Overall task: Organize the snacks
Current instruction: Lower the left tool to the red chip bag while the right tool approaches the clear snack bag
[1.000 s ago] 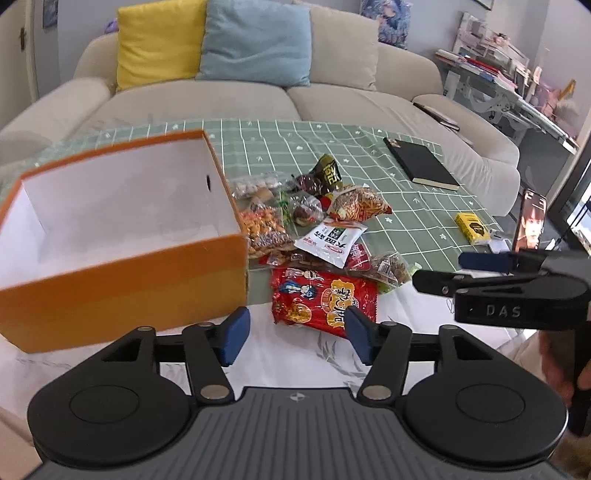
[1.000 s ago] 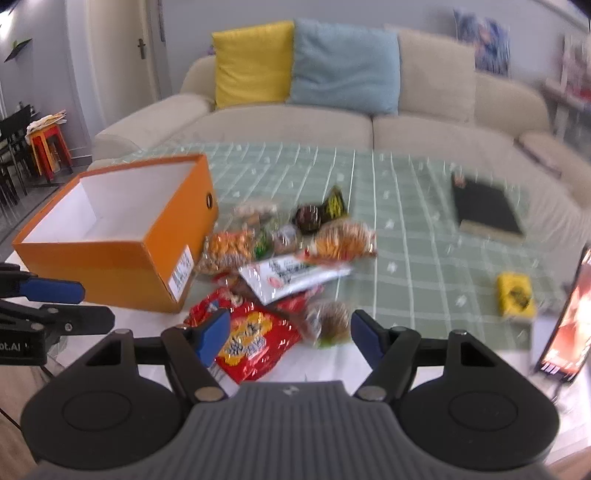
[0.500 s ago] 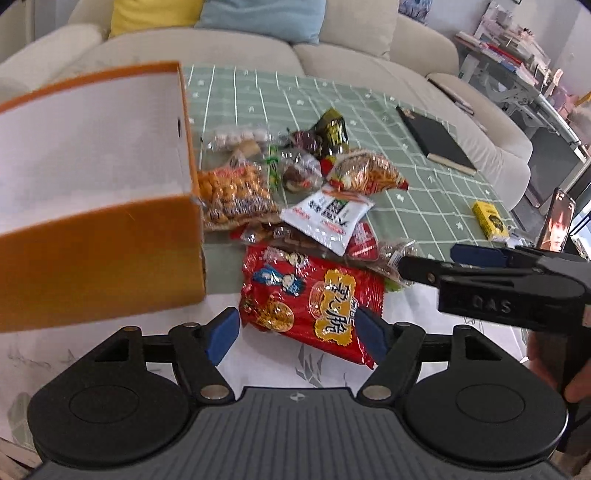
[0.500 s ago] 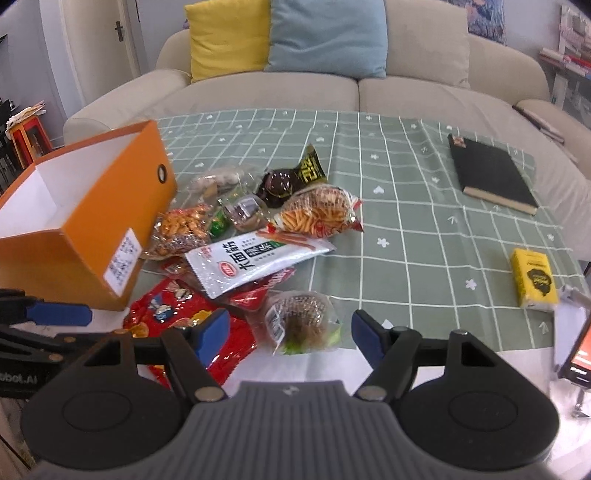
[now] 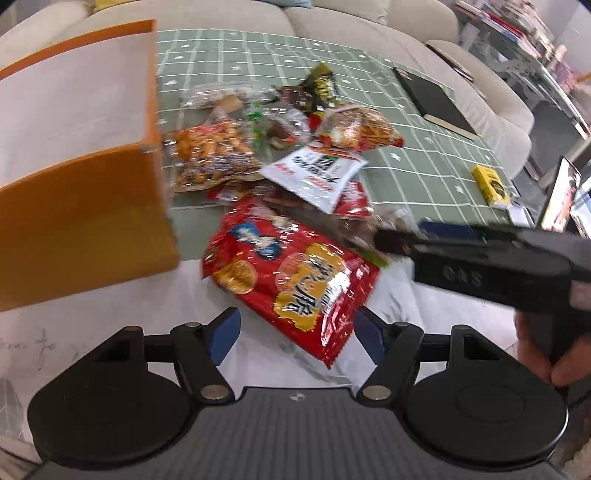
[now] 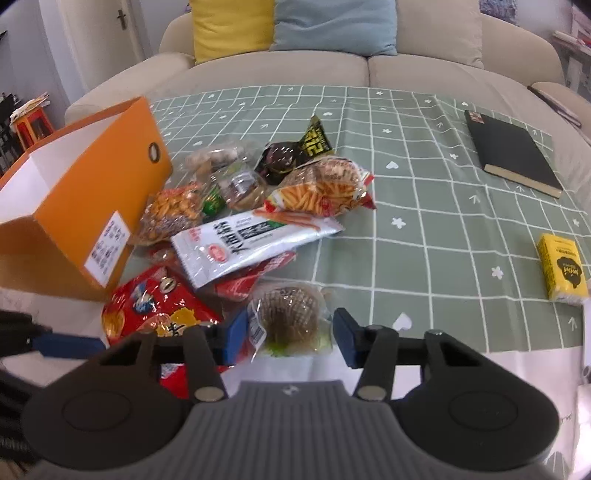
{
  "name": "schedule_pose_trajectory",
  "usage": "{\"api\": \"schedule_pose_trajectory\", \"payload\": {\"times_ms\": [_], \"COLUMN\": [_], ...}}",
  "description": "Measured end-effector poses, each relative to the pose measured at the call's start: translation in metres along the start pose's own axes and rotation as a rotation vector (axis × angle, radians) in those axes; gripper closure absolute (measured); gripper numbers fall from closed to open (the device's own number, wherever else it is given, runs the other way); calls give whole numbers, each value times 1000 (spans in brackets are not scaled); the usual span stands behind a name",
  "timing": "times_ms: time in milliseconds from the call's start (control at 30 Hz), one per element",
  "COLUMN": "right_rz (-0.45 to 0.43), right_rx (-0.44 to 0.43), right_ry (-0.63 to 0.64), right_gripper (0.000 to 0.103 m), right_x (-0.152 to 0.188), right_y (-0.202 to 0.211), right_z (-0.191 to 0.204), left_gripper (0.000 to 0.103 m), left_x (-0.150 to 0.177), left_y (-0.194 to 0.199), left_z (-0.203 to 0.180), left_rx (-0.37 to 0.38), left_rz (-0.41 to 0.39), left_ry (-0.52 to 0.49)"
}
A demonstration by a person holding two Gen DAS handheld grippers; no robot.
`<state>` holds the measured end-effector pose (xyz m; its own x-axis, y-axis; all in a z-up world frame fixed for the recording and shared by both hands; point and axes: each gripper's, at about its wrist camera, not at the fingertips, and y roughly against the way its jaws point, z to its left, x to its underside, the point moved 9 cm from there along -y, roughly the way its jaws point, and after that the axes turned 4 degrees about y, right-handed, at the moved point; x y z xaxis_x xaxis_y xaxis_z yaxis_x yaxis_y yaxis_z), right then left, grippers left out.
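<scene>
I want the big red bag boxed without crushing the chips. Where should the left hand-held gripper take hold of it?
Grip the red snack bag by its flat sealed near edge, coming from the table's front edge. It lies flat with that corner pointing between the open left hand-held gripper; its puffy middle looks too wide.

Past the pile I see a black notebook [image 6: 513,151] lying flat on the green checked tablecloth [image 6: 424,221], well apart from a small yellow carton [image 6: 561,271] near the cloth's right edge. Behind the table runs a beige sofa [image 6: 424,62] with a yellow cushion [image 6: 231,26] and a blue cushion [image 6: 334,22] side by side. Far left there is a door [image 6: 110,29] and what looks like an orange stool [image 6: 33,123], though it is small and dim. In my left view a lit screen [image 5: 563,201] stands at the right edge.
</scene>
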<state>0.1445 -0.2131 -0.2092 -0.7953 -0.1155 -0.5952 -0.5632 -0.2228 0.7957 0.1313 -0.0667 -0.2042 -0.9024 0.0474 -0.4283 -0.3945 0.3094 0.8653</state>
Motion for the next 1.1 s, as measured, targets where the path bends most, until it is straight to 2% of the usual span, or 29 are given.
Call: {"api": "schedule_pose_trajectory", "payload": {"times_ms": [167,267,500,633,767,833,900,1100], "right_rz": [35,39,6,3,-4,-8,-5,14], "right_rx": [-77,-78,61,47,53,48,41,65], "right_ry": [-13,12,33,-26,-21,-27,-41,-39], "right_gripper": [55,55,54,51,48,45,35,30], "right_x": [18,25,30,29,29,28,27,29], "right_y": [12,18,26,25,24,25,23,15], "right_z": [25,37,18,7,9,9,7,3], "left_gripper": [21,20,15,15,13,13,12,6], "left_x": [4,4,-6,-8,-12,-13,-15,-17], "left_y": [10,12,14,4,-7,-12,-18,-30], "left_z": [18,25,27,18,7,6,5,2], "left_rx": [-34,-45,-83,-126,-175,-212,-247,-334], "left_rz": [0,4,-19,-13,2,9,9,-2], "left_ry": [60,101,207,176,143,145,131,49]}}
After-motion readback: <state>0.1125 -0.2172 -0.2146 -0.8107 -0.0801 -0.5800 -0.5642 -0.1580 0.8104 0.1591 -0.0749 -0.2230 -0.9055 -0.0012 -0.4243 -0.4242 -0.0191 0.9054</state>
